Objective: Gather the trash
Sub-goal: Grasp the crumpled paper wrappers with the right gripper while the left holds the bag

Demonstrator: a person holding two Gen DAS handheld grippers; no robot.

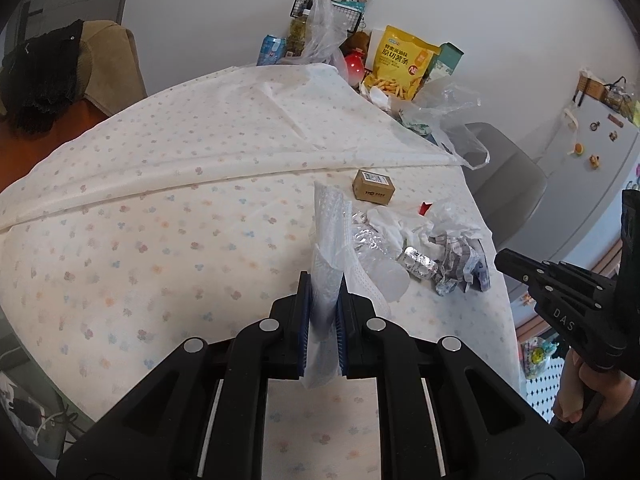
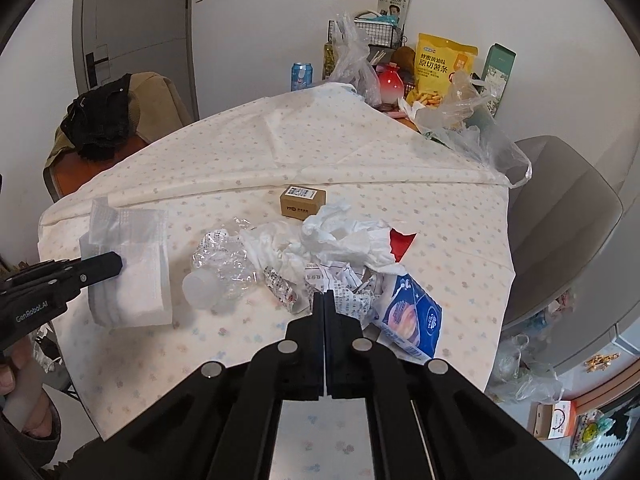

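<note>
The left tool point(image 1: 323, 312) is clenched on a white mask point(image 2: 128, 272), holding it up off the tabletop point(image 1: 160, 240) for disposal. The right tool point(image 2: 323, 300), clamped together with nothing visibly caught, points at the trash pile point(image 2: 320, 252) nearby.

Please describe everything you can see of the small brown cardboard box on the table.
The small brown cardboard box is a low, closed carton of plain kraft card. It has a white printed label on its top face and a dark logo on the side facing the cameras. It lies flat on the flowered tablecloth, just in front of the cloth's folded-over edge and behind the pile of crumpled white paper, whose nearest edge seems to reach it. No hand-held gripper touches it.
</note>
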